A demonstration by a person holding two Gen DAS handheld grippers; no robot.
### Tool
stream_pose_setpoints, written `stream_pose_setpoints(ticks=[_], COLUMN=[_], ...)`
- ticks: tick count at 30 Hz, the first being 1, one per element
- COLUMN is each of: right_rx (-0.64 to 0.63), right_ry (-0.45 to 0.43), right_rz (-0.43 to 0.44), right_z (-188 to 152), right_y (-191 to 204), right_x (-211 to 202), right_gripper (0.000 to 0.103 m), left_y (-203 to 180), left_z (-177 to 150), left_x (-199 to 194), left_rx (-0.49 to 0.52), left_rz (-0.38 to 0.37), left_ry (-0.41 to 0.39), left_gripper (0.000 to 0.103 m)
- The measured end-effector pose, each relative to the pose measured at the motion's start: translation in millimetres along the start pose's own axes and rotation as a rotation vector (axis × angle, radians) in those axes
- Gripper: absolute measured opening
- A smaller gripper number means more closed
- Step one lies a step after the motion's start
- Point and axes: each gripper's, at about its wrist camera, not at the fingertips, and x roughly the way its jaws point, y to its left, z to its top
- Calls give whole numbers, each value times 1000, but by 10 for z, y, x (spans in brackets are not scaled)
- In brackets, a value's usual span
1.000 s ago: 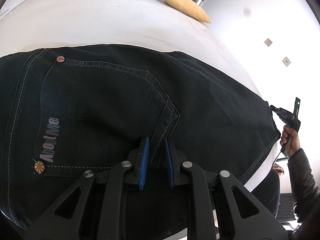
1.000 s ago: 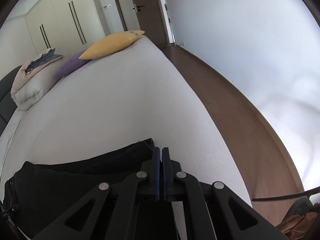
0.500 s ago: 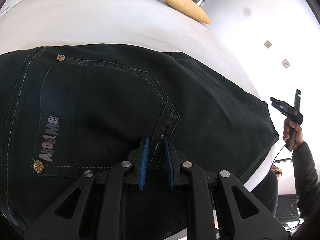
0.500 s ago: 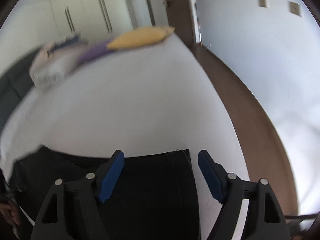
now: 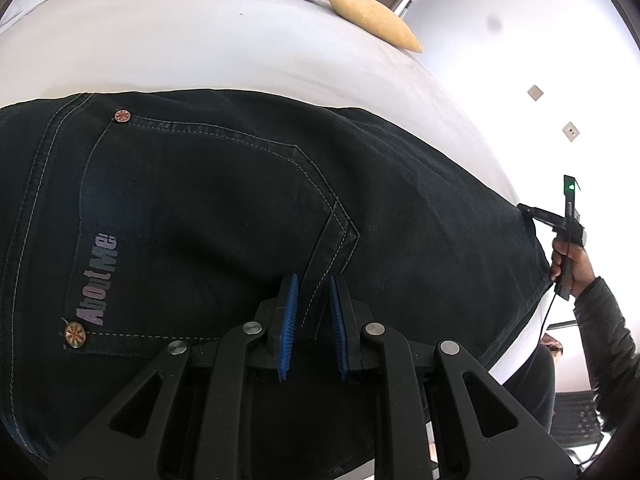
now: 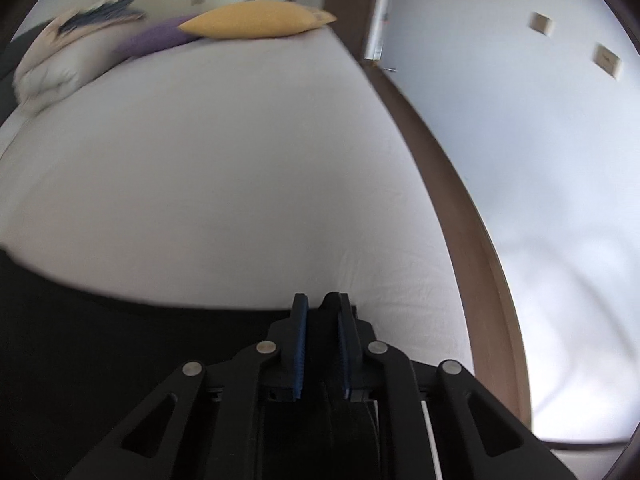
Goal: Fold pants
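A: Right wrist view, item 1: right gripper [image 6: 322,304]. Vs 0.5 s ago its blue pads [image 6: 301,344] are sitting close w/ only a narrow slot between them; back then they were spread wide. Dark cloth is filling that slot, so it's pinching the pants [image 6: 120,344] at their edge near the bed's [image 6: 240,180] right side. Pic is motion-blurred.

B: Item 2, left side?

A: Left gripper [image 5: 313,286]: unchanged from 0.5 s ago and 1 s ago. Pads [image 5: 289,328] are standing a little apart w/ a seam of the back pocket [image 5: 208,216] running up between them; can't tell if they're actually biting the denim or just lying on it.

B: Pants location?

A: Dark jeans [image 5: 400,220] are lying flat across the near part of the white bed [image 5: 200,40], back side up. Same spot as before.

B: What's the left cam giving that the right isn't?

A: Pocket stitching, two copper rivets [image 5: 75,334], "AboutMe" label [image 5: 98,280], plus an outside look at the right gripper [image 5: 536,213] at the far right hem, w/ the person's right hand [image 5: 570,266] gripping its handle. A sec ago that tool was at the hem, 0.5 s ago lifted just off, now touching it again.

B: And right cam only?

A: Brown floor strip [image 6: 460,200] along the bed, door [image 6: 352,8], two wall plates [image 6: 608,60]. Both views: yellow pillow [image 6: 256,20], purple pillow [image 6: 156,38], folded duvet [image 6: 60,64] at the bed's far end.
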Motion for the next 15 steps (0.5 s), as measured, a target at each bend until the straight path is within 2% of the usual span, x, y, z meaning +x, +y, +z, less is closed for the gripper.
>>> stream_pose_setpoints(ticks=[4,6,7,8,10,12,14,15], right_rx=[65,109,150,207,316,351,335,315], right_ry=[-40,-68,-75,-84,-115,-162,-177,-164], right_rz=[-11,-10,-3,-16,-83,42,250,376], right_z=[-21,-30,-58,-11,-38,-155,-275,-379], right_y=[-45,-135,-207,-263,-407,-353,-107,114], right_x=[53,12,-31,-50,-259,-561,-810,-905], right_gripper=[15,25,37,53,55,52,40,40], left_y=[54,78,89,95,103,100,94,84], left_z=[-34,-55,-66,-79,-104,-119,-131,-137], left_x=[-19,-37,-47,-65,-86,-103,-109,-110], left_rx=[-11,-13,-16,-18,-15,-10,-11,-8], left_rz=[-22,-28,-29,-28,-26,-22,-17,-10], left_ry=[-11,-19,-22,-25,-31,-38,-45,-48], left_gripper=[16,16,16,16,16,16,16,16])
